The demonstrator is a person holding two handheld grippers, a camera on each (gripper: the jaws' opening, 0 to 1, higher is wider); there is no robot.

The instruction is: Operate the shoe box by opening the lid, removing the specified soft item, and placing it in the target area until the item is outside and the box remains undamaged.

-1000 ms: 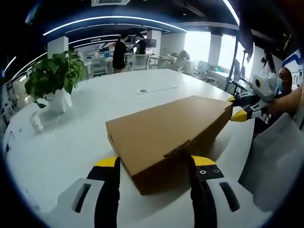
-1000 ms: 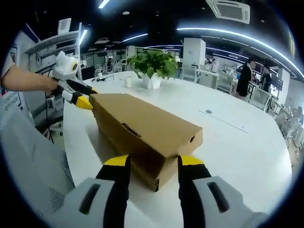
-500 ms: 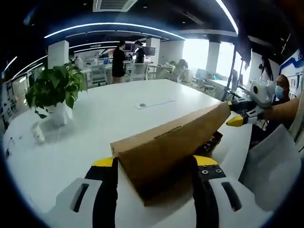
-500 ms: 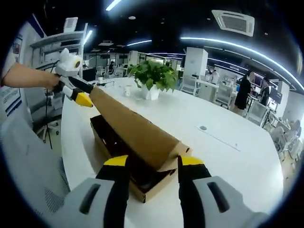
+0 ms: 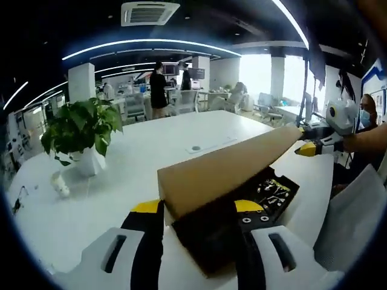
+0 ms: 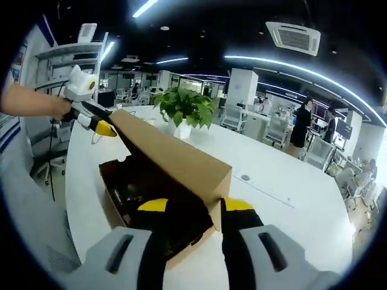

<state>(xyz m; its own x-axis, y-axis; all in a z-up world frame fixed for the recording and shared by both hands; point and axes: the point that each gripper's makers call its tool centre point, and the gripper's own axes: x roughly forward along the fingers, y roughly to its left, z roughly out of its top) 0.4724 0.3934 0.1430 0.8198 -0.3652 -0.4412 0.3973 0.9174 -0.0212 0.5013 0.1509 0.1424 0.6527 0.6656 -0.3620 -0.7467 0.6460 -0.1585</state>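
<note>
Lid (image 5: 224, 172) of the cardboard shoe box (image 6: 130, 202) on the white table (image 5: 121, 175) stands raised, each end clamped between one gripper's fingers: left gripper (image 5: 198, 208), right gripper (image 6: 186, 206).

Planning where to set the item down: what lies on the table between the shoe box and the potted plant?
Bare white table between shoe box and potted plant, in the left gripper view.

brown shoe box (image 5: 224, 175), yellow-tipped black tongs (image 5: 197, 208), white table (image 5: 133, 163)

Cameras face each other along the shoe box (image 5: 230, 181) (image 6: 163, 175) (one close at each end); both share its raised lid.
</note>
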